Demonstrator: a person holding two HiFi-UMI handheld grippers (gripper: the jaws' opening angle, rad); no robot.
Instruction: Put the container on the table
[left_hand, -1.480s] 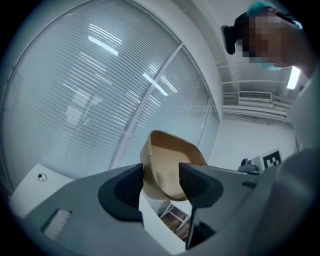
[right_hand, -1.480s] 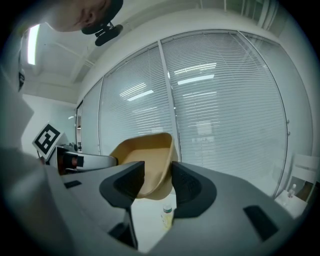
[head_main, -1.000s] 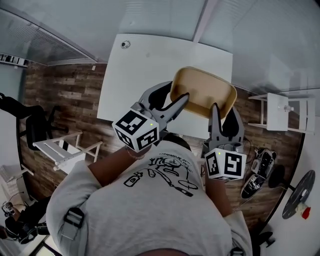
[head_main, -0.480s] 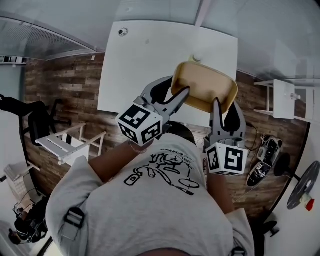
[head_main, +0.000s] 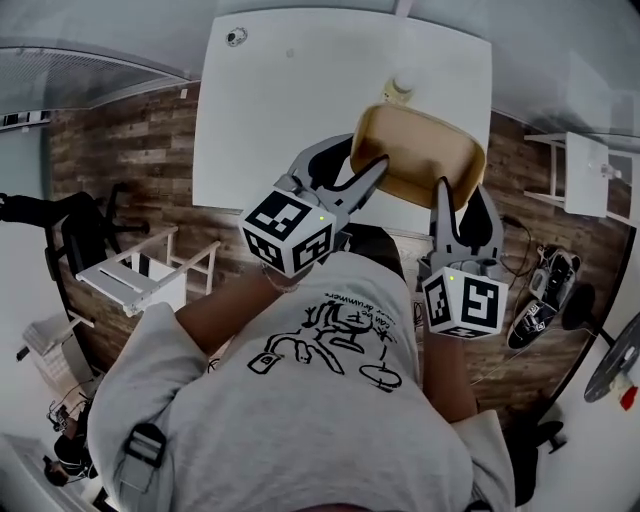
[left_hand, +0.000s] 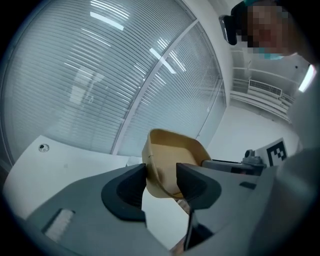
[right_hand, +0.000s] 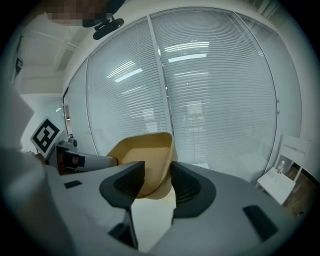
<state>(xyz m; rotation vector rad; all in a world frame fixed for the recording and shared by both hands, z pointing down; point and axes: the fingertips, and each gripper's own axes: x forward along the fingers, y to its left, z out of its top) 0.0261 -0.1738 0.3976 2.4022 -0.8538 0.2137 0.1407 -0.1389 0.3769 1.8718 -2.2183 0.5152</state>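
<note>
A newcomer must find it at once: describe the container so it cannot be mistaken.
Find the big white table before the person. Over its near edge a shallow tan container with rounded corners hangs between the left claw and right claw, each gripping its rim. It is the only tan thing there; the small pale object beyond it stands on the table.

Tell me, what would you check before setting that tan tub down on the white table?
1. Fingers of the left gripper pinch the container wall: ok; they just closed slightly further.
2. The right gripper pinches the opposite wall: ok.
3. The container is empty: ok.
4. The container is down on the table: not ok, held above it.
5. Clear of the small bottle at its far rim: cannot tell.
</note>
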